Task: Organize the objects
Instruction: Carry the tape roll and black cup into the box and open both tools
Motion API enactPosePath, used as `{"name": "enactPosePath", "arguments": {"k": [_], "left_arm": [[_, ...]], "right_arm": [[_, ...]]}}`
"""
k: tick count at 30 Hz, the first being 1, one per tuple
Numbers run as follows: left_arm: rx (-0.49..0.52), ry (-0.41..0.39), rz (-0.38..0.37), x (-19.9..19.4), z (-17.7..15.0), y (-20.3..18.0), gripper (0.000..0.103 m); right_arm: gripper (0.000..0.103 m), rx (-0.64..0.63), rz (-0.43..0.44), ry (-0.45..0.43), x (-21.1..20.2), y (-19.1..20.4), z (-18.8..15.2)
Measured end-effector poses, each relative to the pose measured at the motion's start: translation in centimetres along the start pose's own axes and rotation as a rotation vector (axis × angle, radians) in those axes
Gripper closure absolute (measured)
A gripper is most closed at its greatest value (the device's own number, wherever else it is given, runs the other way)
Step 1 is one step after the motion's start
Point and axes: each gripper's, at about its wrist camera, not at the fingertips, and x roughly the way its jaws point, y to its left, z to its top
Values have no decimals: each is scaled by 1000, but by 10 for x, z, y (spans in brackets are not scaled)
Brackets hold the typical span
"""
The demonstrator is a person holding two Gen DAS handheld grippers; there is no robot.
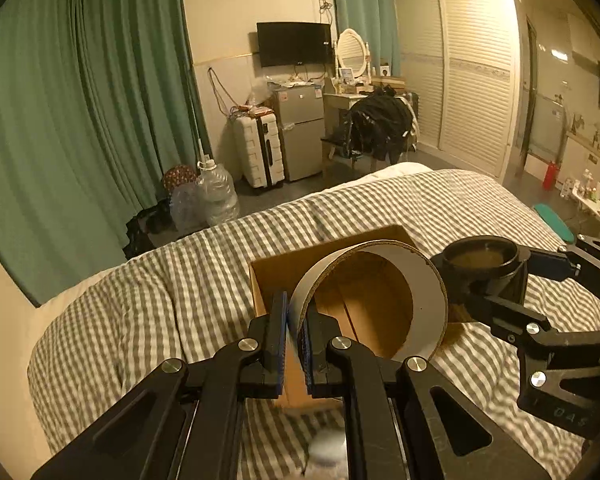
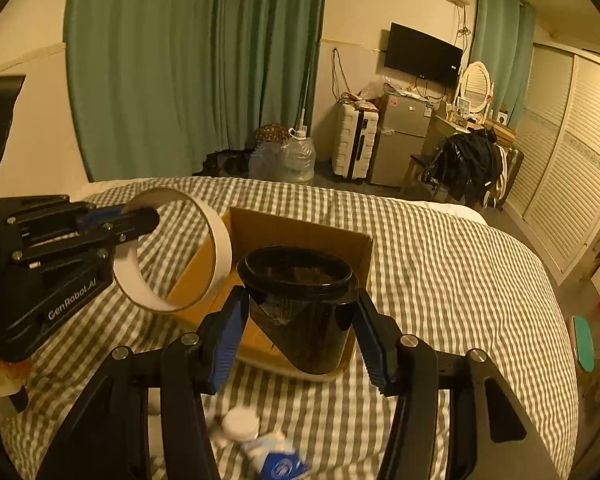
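Observation:
My left gripper (image 1: pixel 296 316) is shut on the wall of a wide cardboard ring (image 1: pixel 424 280), white outside and brown inside, held in the air over an open cardboard box (image 1: pixel 276 272) on the checked bed. My right gripper (image 2: pixel 300 316) is shut on a dark open jar (image 2: pixel 300 304), its blue pads pressing both sides, above the box (image 2: pixel 300 228). In the left wrist view the jar (image 1: pixel 480 258) and right gripper (image 1: pixel 512 284) hang just right of the ring. In the right wrist view the ring (image 2: pixel 220 240) and left gripper (image 2: pixel 140 218) sit to the left.
A small white bottle (image 2: pixel 242 424) and a blue-and-white packet (image 2: pixel 280 464) lie on the grey checked bedcover (image 2: pixel 440 280) near me. Beyond the bed stand water jugs (image 1: pixel 216 192), a white suitcase (image 1: pixel 260 148), a small fridge (image 1: pixel 300 128) and a chair with dark clothes (image 1: pixel 380 124).

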Motion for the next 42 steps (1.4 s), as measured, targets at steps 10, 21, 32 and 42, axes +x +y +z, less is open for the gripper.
{"name": "enactPosePath", "arguments": {"k": [10,21,32,42], "left_arm": [[25,107,24,102,6,-4,96],[63,202,34,163,-15,-11,96],[60,277,-20,141,-21,-18,27],[47,226,-7,54,0,-16,11]], "right_arm": [[51,39,5,57,90,-29,18],[51,93,43,142,166,-45,1],[22,202,94,72,125,-60,0],[17,169,-8,-19,13,-52,15]]}}
